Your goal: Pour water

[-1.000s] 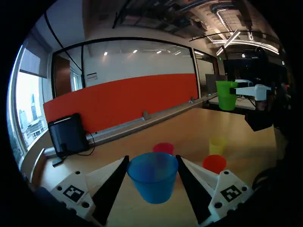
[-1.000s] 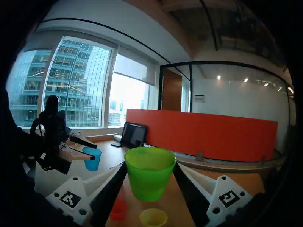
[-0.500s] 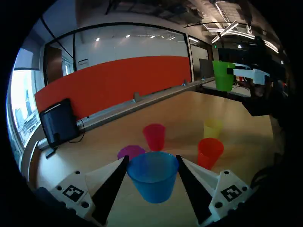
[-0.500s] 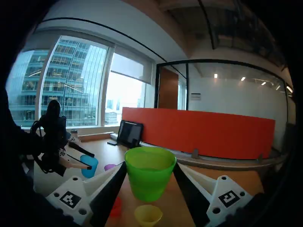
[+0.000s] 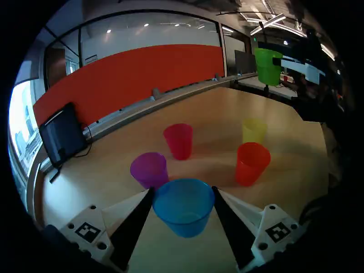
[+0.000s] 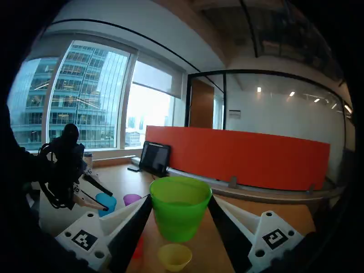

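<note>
Between the left tongs (image 5: 182, 191) sits a blue cup (image 5: 183, 216), clenched; the right tongs (image 6: 179, 200) grasp a green cup (image 6: 180, 214). Pouring seems next: tilt one carefully.

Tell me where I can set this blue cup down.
The table is bare between the purple cup and the black screen, and beyond the pink cup and yellow cup up to the orange partition. Straight ahead of the blue cup it is crowded: those three and the orange cup stand close together.

Orange partition (image 5: 132, 73), tall windows (image 6: 82, 109), wooden desk (image 5: 282, 132)
</note>
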